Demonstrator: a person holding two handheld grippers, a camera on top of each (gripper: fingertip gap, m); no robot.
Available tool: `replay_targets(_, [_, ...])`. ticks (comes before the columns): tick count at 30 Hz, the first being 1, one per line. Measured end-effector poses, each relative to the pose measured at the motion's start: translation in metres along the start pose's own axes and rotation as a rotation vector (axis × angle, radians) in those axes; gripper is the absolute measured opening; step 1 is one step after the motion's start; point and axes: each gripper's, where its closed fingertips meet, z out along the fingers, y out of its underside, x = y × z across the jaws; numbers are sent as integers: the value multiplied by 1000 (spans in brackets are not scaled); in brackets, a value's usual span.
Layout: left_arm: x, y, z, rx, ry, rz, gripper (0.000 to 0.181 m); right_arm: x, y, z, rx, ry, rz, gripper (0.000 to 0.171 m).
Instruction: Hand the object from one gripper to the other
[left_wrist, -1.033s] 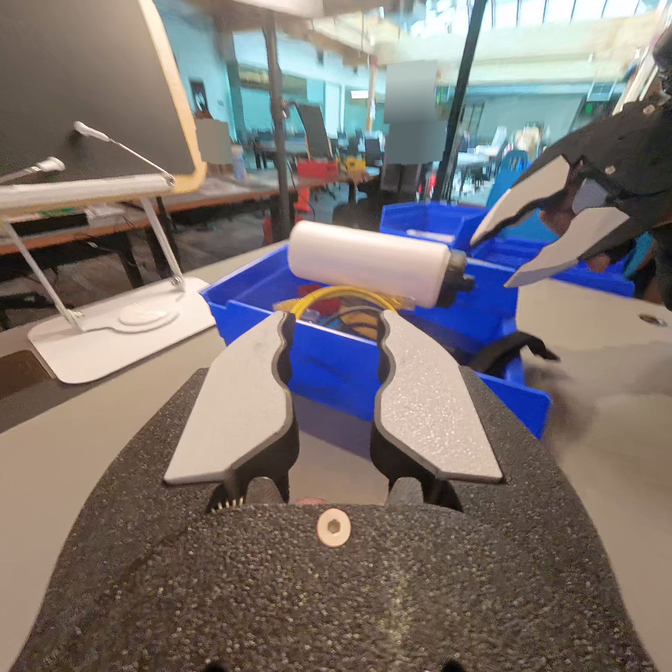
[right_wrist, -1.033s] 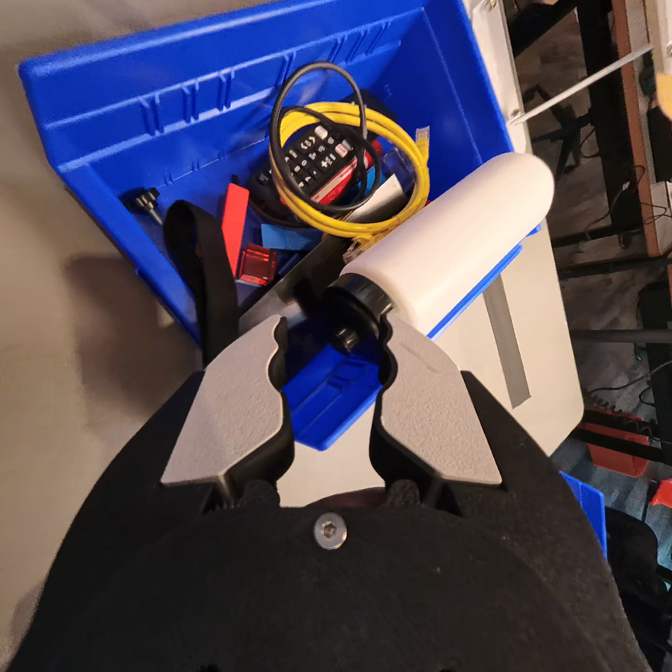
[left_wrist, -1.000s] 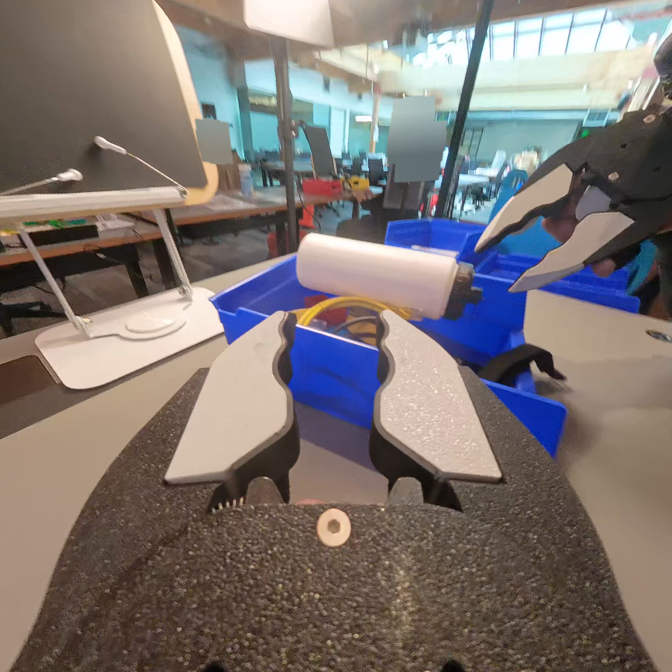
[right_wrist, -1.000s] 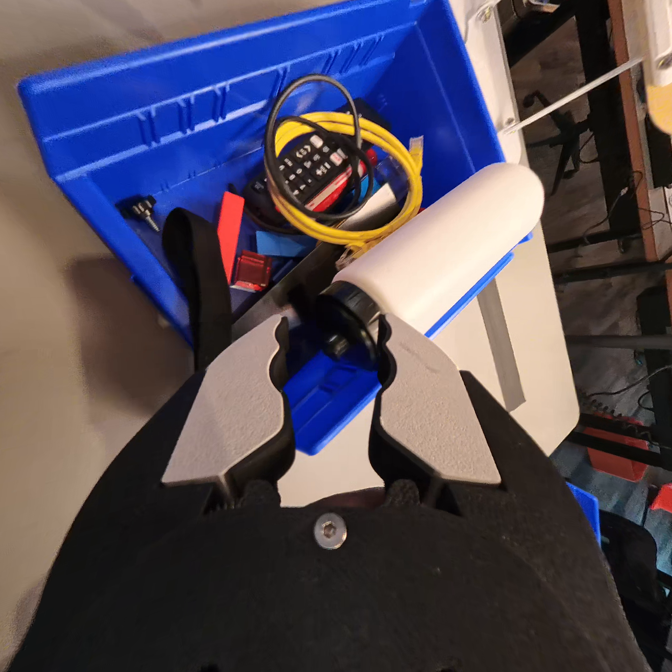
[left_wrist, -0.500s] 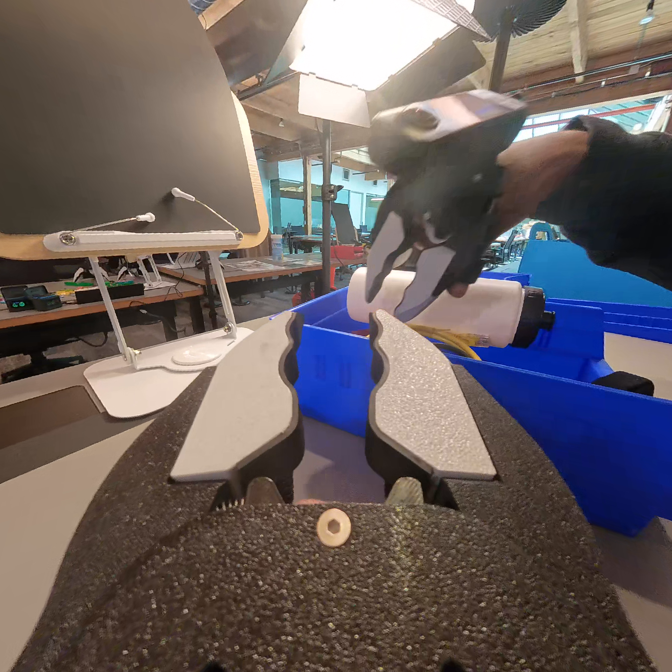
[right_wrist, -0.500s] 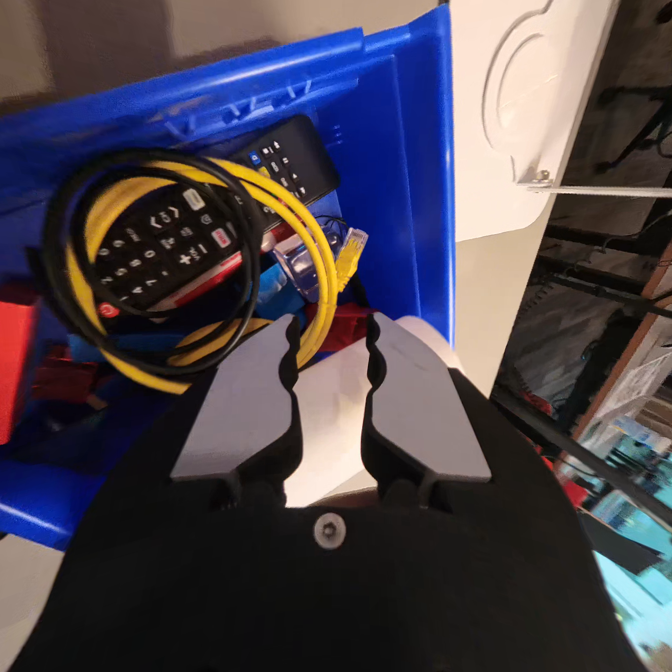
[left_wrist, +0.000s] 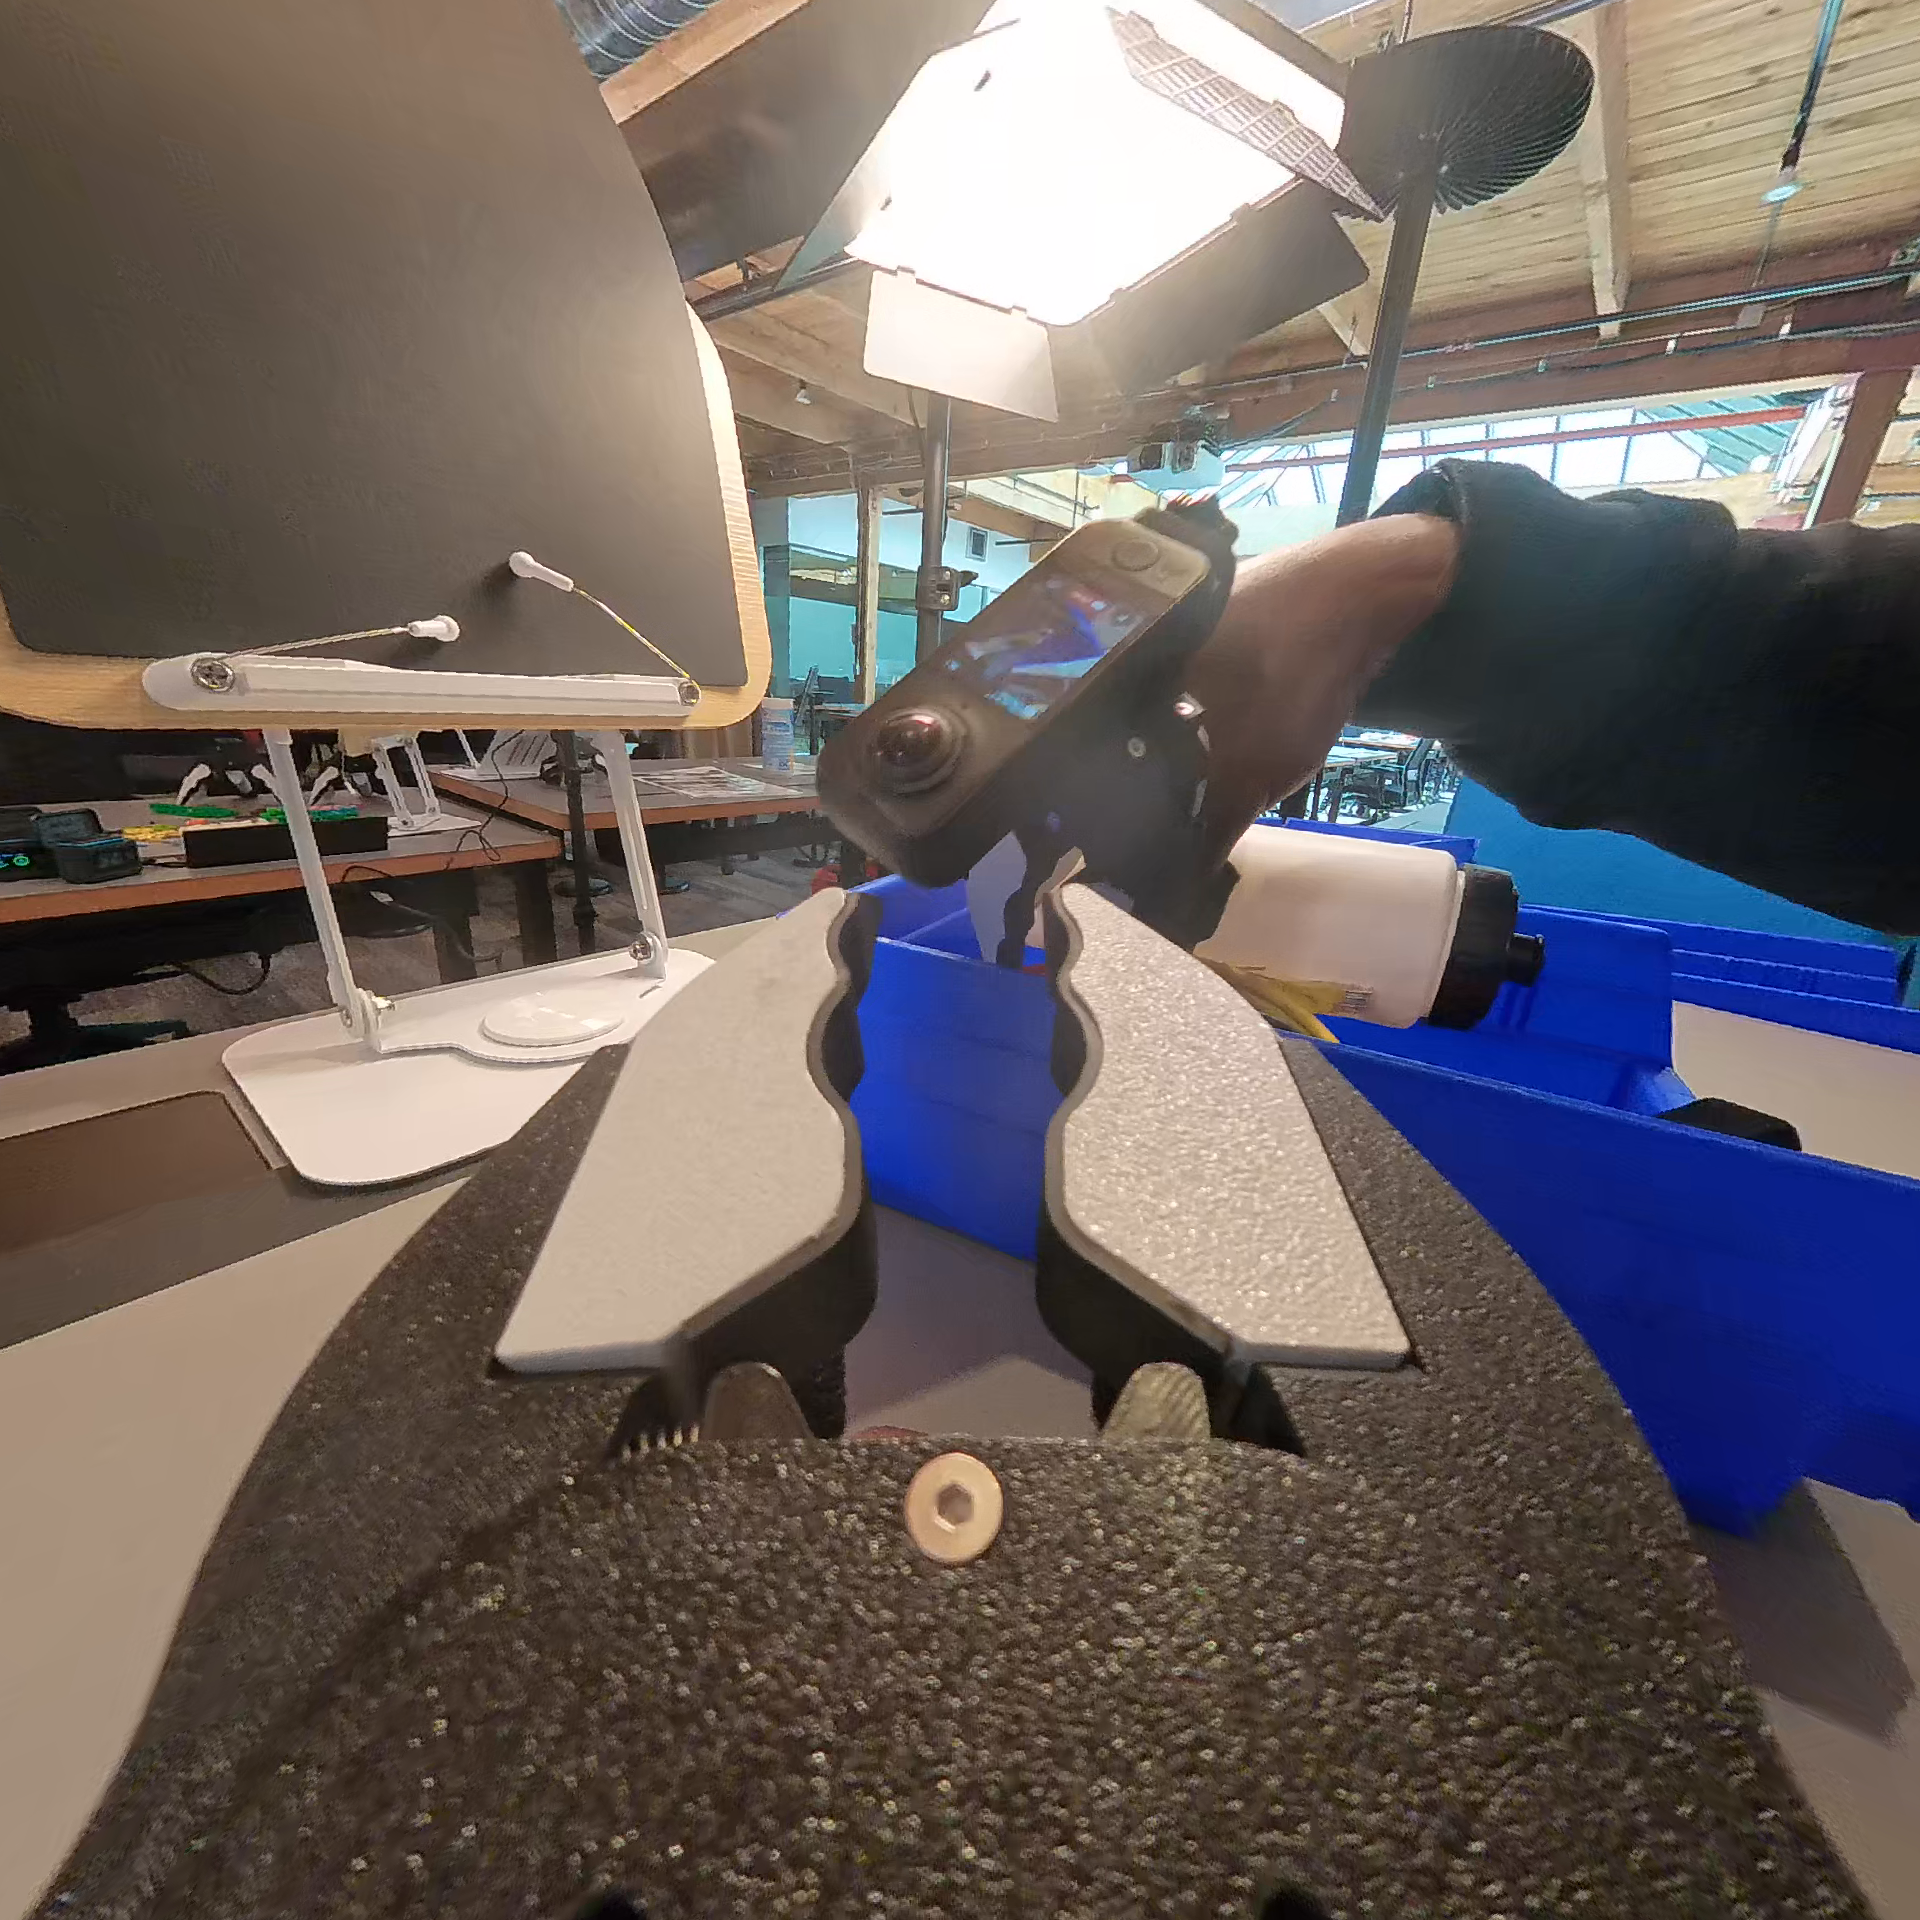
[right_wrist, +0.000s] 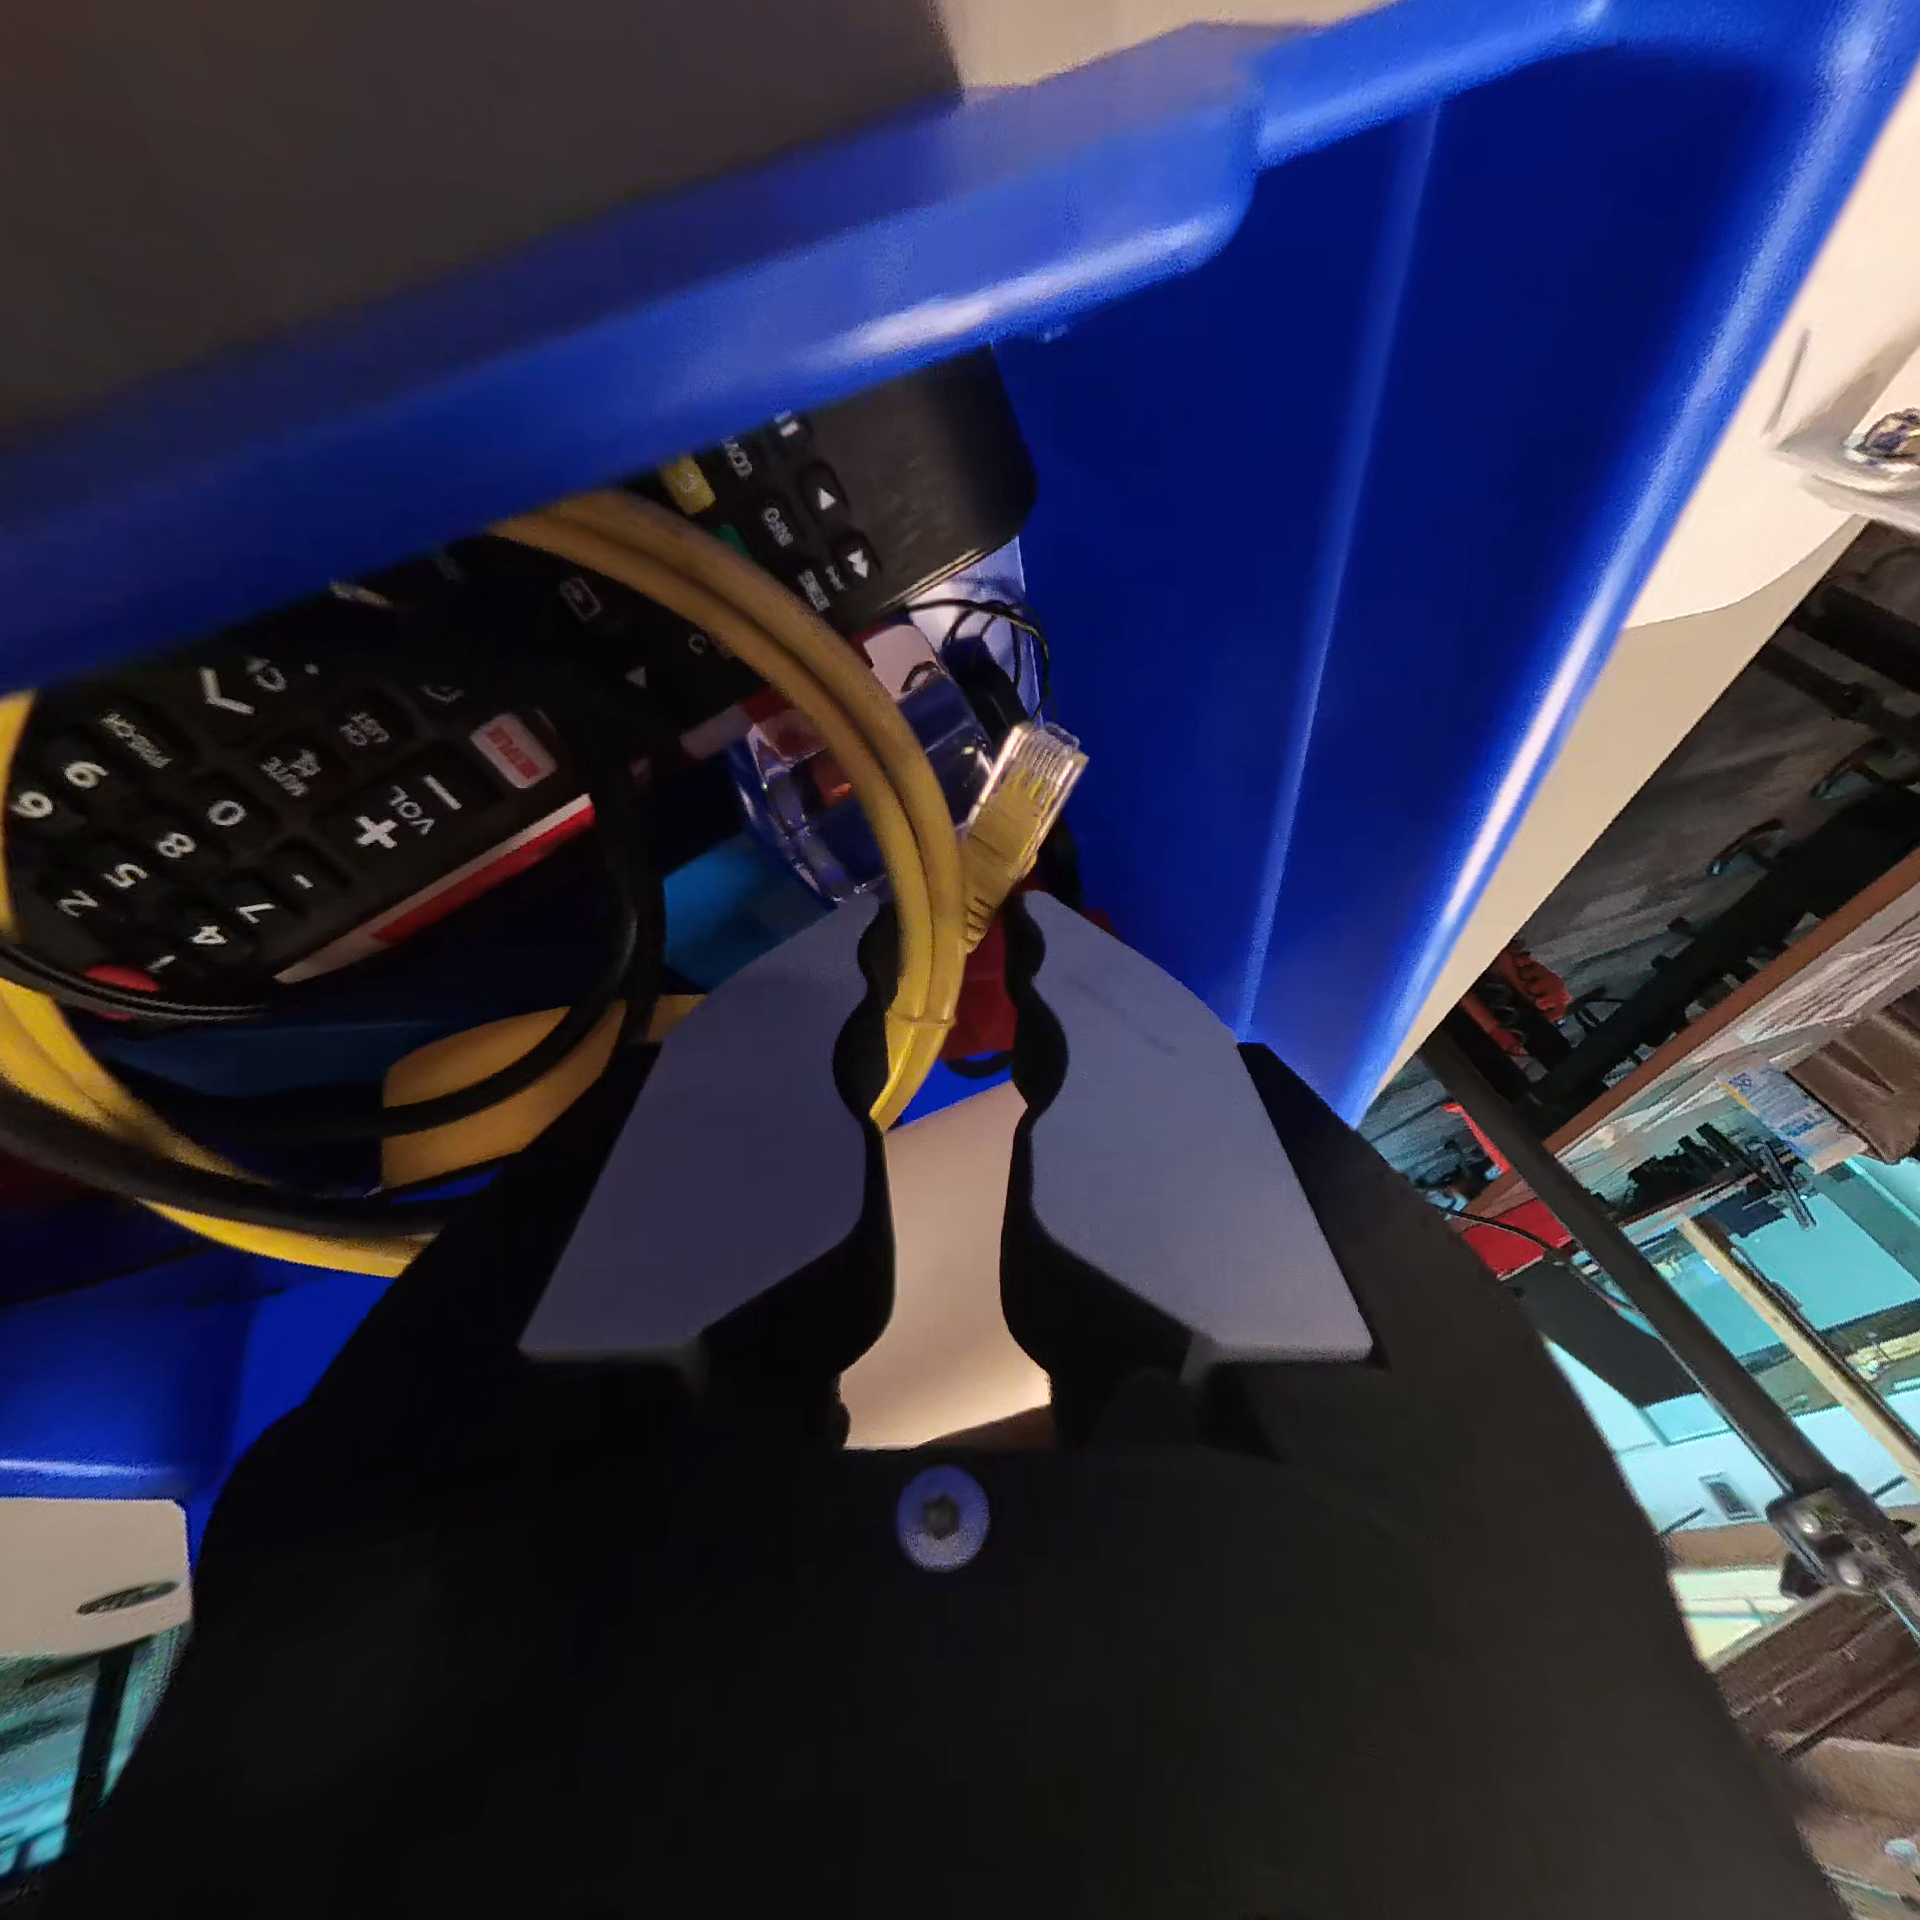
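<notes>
Bottle (left_wrist: 1340, 940) lies across bin (left_wrist: 1538, 1195) rim, right gripper (left_wrist: 1023, 904) gripping it.

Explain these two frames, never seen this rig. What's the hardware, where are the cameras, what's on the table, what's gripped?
There is no robot. A person carries a handheld two-finger gripper in each hand, and each has a wide-angle camera looking along its fingers.

The left wrist view shows the left gripper, open and empty, over the grey table. Beyond it a hand lowers the other one, camera on top, onto a white bottle lying on a blue bin. A white stand sits left of the bin.

The right wrist view looks along the right gripper into the bin, at a yellow network cable and a black remote. The bottle shows between its fingers, but I cannot tell if it is clamped.
</notes>
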Motion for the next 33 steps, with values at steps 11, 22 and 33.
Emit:
replay_targets(11, [-4,-4,-12,8,-53,23,30,3,27,-102,269,100,95,14])
replay_targets(22, [-2,-3,-13,-5,-58,55,30,-45,50,-74,181,150,53,17])
replay_targets(33, [-2,-1,-10,-13,-41,29,30,-40,34,-98,335,16,-128,37])
